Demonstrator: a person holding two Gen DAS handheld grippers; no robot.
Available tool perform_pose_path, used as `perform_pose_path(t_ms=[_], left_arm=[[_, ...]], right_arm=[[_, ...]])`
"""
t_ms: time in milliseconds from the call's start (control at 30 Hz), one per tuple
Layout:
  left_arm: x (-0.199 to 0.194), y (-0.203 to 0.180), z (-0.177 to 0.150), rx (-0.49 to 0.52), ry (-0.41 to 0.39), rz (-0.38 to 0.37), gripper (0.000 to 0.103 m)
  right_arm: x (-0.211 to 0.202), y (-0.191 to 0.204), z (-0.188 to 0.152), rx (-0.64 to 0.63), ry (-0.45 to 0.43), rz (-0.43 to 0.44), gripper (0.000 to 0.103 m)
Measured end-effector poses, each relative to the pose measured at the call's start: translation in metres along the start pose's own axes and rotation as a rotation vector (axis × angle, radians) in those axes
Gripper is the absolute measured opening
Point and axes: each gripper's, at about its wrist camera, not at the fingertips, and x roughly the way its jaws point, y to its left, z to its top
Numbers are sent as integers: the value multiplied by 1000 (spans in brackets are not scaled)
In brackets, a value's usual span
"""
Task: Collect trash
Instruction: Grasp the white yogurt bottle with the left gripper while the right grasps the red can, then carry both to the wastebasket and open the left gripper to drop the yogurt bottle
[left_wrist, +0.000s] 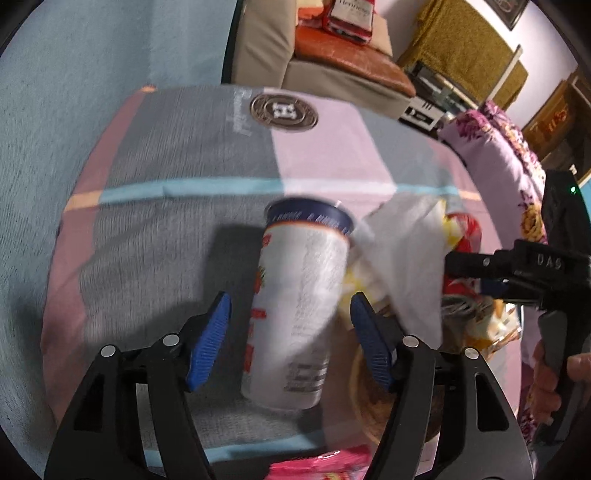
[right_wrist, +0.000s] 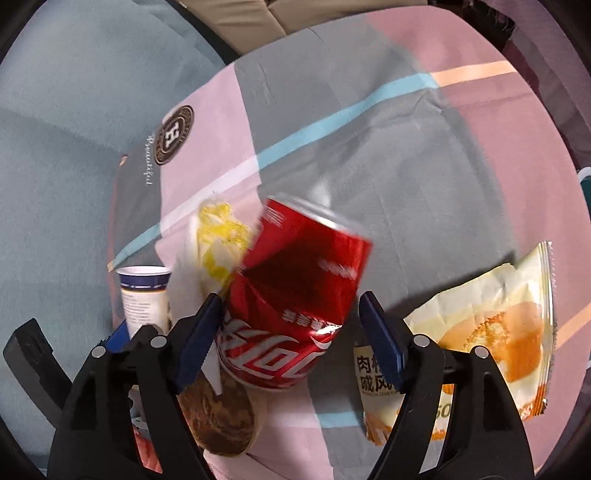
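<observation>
Trash is scattered over a round table covered with a cloth of pink and grey blocks crossed by light blue stripes. In the left wrist view a white paper cup with a dark blue rim band stands between the blue pads of the left gripper; the jaws are spread wide, and there is a visible gap between each pad and the cup. A crumpled white napkin lies just right of the cup, with yellow wrapping beside it. In the right wrist view a dented red cola can sits tilted between the fingers of the right gripper, whose jaws are likewise apart; the left pad looks to be touching or nearly touching the can, though blur makes that hard to tell, while the right pad is clear of it. A yellow and orange snack wrapper lies flat to the right of the can, partly behind the right finger. Below the can is a brown-lined paper bowl.
</observation>
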Motion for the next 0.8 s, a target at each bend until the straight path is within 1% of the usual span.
perform_pose_path(t_ms=[33,67,100,133,167,200,333,500,600,733,800], left_arm=[[4,2,-1,-4,11,4,68],[7,3,-1,-9,21,1,69],[11,5,-1,-16,27,-6,69],[11,5,-1,-15,14,0,68],[11,5,-1,-13,11,6,59],[12,5,0,-13,14,-3,48],[4,2,-1,-12,-6,23,48],[-21,-1,-1,-23,-60,27,48],[-37,-9,1,-14,-88,27,48],[-56,-30,1,13,-113,-8,48],[-62,-44,0,32,-120,-26,48]], right_arm=[[4,-2,0,9,14,10,65],[1,-2,0,1,-15,4,60],[0,-1,0,-11,-27,3,60],[-2,-1,0,-17,-33,6,60],[-4,-1,-1,-21,-37,12,60],[-8,0,-3,-31,-48,10,60],[-28,1,-6,-62,-93,6,60],[-58,-1,-13,-83,-149,24,60],[-75,-5,-20,-95,-175,32,60],[-96,-12,-32,-98,-218,32,60],[-108,-23,-40,-89,-234,36,60]])
